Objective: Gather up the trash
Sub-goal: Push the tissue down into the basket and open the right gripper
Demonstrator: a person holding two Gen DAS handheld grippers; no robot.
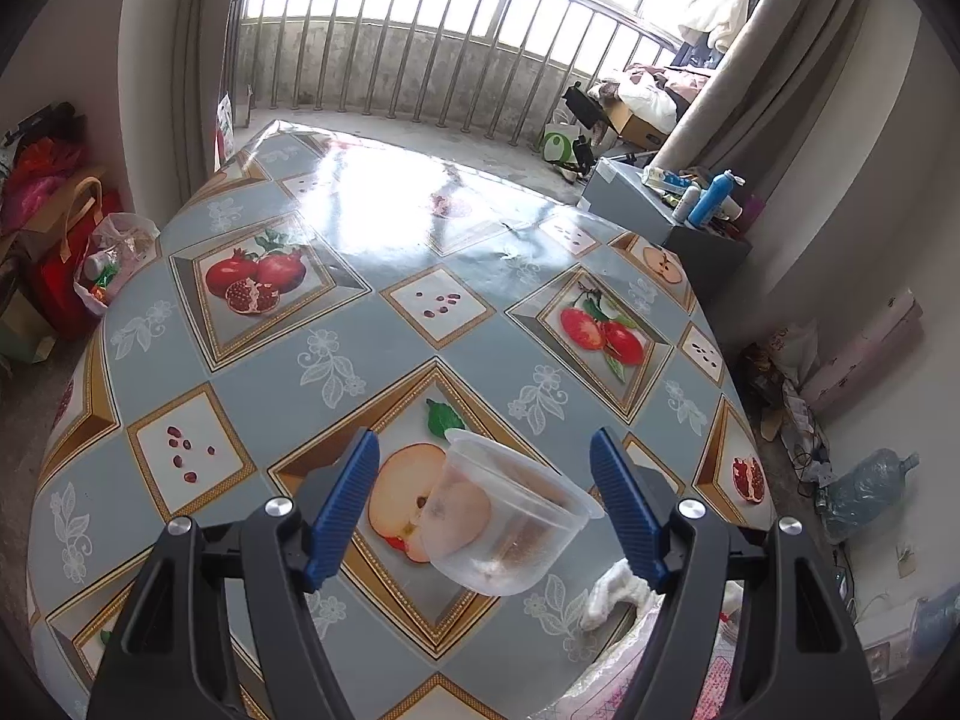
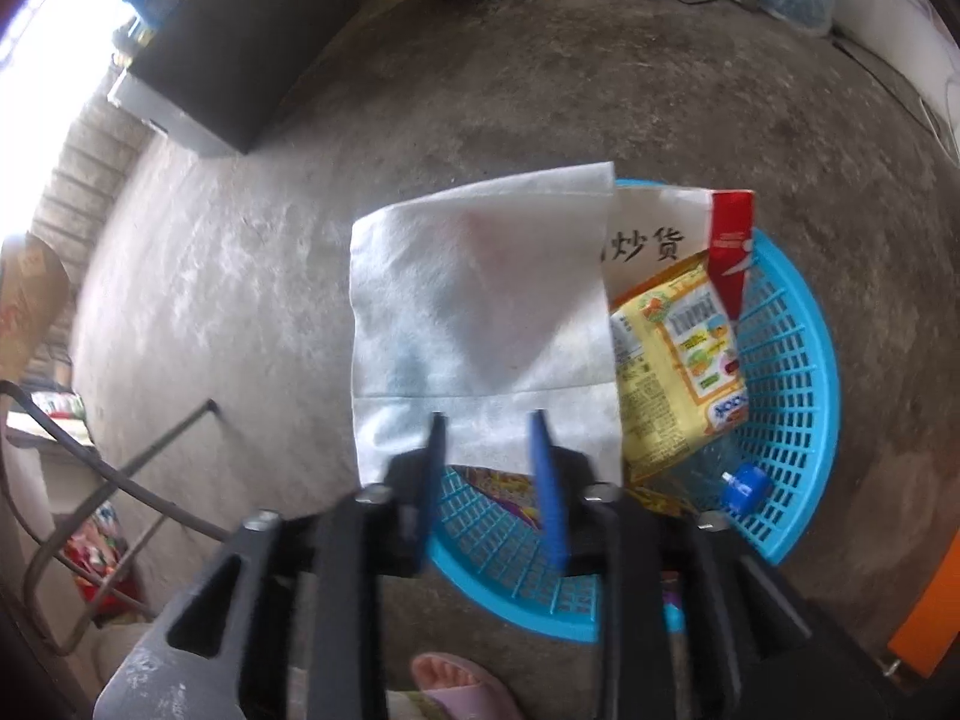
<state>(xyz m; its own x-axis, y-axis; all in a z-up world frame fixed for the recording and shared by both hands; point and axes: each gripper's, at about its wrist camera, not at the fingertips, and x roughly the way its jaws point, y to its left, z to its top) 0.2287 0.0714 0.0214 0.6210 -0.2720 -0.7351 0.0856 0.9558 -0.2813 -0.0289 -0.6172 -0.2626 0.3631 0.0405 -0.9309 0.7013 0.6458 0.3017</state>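
Note:
In the left wrist view a clear plastic tub (image 1: 510, 516) lies tilted on its side on the fruit-patterned table (image 1: 336, 300). My left gripper (image 1: 486, 468) is open, its blue fingers either side of the tub without touching it. A crumpled white tissue (image 1: 612, 594) lies by the table's near right edge. In the right wrist view my right gripper (image 2: 489, 420) is open above a blue plastic basket (image 2: 792, 372) on the concrete floor. A white napkin (image 2: 480, 300) hangs loose just past the fingertips, over the basket's left rim. The basket holds a yellow snack packet (image 2: 678, 372), a red wrapper (image 2: 729, 252) and a bottle with a blue cap (image 2: 744, 486).
A grey cabinet (image 1: 660, 204) with bottles stands past the table's far right corner; it also shows in the right wrist view (image 2: 234, 60). Bags (image 1: 66, 240) pile up left of the table. A metal chair frame (image 2: 120, 480) and a slippered foot (image 2: 450, 684) are near the basket.

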